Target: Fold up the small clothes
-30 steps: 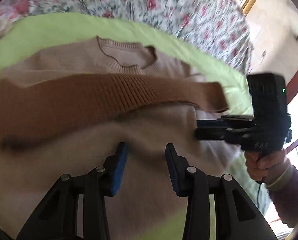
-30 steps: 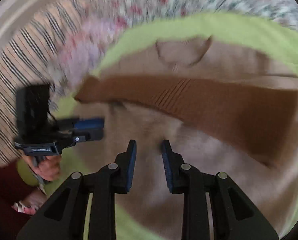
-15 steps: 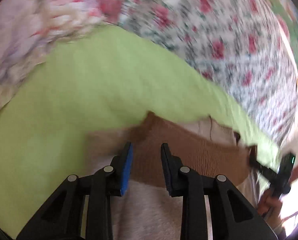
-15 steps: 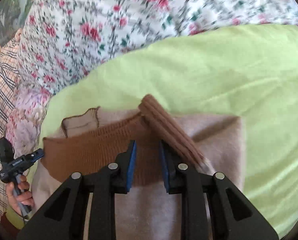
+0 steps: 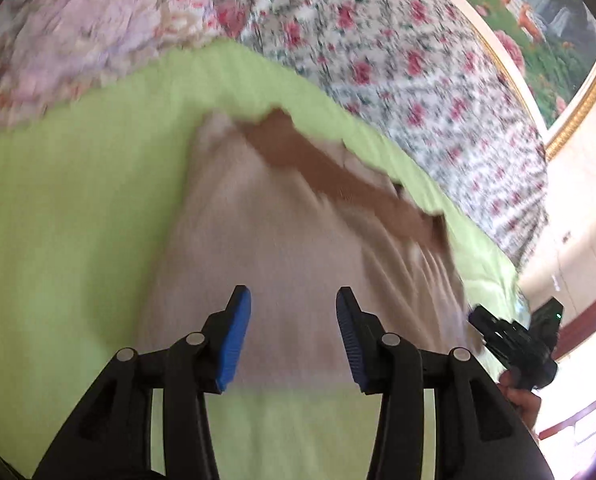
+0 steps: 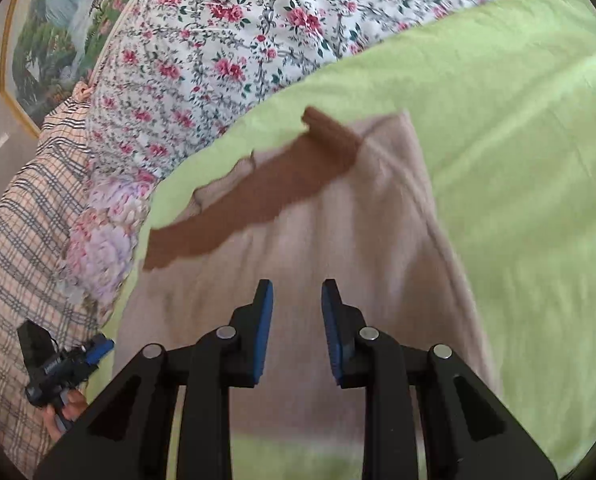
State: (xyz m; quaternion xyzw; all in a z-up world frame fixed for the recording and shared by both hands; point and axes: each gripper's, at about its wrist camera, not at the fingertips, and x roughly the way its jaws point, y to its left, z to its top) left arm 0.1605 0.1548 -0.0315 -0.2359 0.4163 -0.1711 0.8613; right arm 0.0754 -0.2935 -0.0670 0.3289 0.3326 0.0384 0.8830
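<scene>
The sweater point(image 5: 282, 248) lies flat on the sheet point(image 5: 66, 208), which spreads out on either side of it and along its near hem. Both sleeves point(image 6: 258, 196) are folded across its chest, one over the other (the collar end lies farthest from both cameras). Behind the sheet comes the quilt point(image 6: 226, 52), and beyond that a picture point(image 5: 538, 12) on the wall. The left gripper point(image 5: 294, 336) hangs over the hem, the right gripper point(image 6: 297, 328) over the same end, just beside it. A blanket point(image 6: 22, 216) lies left of the sheet.
</scene>
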